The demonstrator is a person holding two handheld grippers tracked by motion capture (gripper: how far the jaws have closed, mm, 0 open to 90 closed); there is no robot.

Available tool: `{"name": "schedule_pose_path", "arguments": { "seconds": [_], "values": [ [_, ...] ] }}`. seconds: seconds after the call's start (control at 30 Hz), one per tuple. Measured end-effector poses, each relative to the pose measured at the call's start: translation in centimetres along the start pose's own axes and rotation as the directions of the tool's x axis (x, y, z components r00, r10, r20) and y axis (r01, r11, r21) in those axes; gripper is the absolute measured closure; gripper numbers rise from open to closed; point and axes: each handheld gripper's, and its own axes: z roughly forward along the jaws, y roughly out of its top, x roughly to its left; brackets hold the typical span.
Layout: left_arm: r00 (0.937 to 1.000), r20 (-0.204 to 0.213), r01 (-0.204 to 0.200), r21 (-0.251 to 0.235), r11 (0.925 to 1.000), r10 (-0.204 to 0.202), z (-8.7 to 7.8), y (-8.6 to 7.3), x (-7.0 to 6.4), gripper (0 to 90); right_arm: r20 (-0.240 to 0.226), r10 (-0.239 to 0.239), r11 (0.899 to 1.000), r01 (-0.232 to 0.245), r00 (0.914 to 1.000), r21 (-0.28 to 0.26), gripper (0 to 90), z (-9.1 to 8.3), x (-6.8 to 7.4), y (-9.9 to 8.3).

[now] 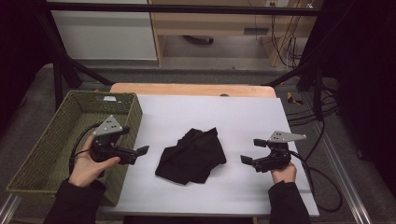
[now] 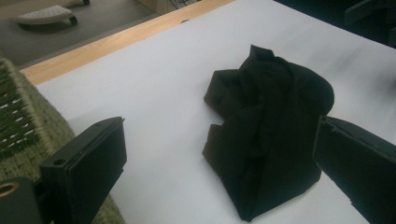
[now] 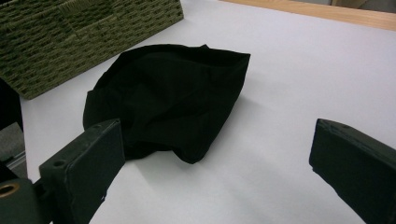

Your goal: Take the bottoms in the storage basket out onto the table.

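White-covered table (image 1: 243,116): crumpled black cloth (image 1: 191,156) lies untouched between left gripper (image 1: 140,151) and right gripper (image 1: 250,151), both spread, empty. Woven basket (image 1: 28,163) beside left gripper holds nothing; likely nothing begun.

No readable text anywhere. Small white tag on the basket (image 1: 110,98) far rim and a label strip on the back cabinet (image 1: 256,31), both too blurred.

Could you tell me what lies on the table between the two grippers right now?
In the high view, a crumpled black cloth lies on the white table cover between the left gripper and right gripper; neither touches it.
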Motion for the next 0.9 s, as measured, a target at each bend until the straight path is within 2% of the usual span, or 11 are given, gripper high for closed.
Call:
{"name": "schedule_pose_path", "arguments": {
  "seconds": [0.2, 0.47, 0.63, 0.9],
  "values": [
    [0.9994, -0.027, 0.019, 0.005, 0.9998, -0.019, -0.3, -1.3, 1.1, 2.8, 0.0, 0.0, 1.0, 0.0, 1.0, -0.002, 4.0, -0.1, 0.0, 0.0],
    [0.9988, -0.038, 0.03, 0.008, 0.9995, -0.029, -0.5, -2.5, 2.0, 2.8, -0.002, -0.002, 1.0, 0.002, 1.0, -0.002, 4.0, -0.1, 0.0, 0.0],
    [0.9979, -0.045, 0.047, 0.008, 0.9989, -0.046, -0.7, -3.0, 2.4, 2.8, -0.004, 0.0, 1.0, 0.0, 1.0, -0.007, 4.0, -0.2, 0.0, 0.0],
    [0.9976, -0.05, 0.049, 0.015, 0.9987, -0.048, -0.6, -3.3, 2.7, 2.8, -0.005, -0.004, 1.0, 0.004, 1.0, -0.001, 4.0, -0.1, 0.0, 0.0]
  ]
}}
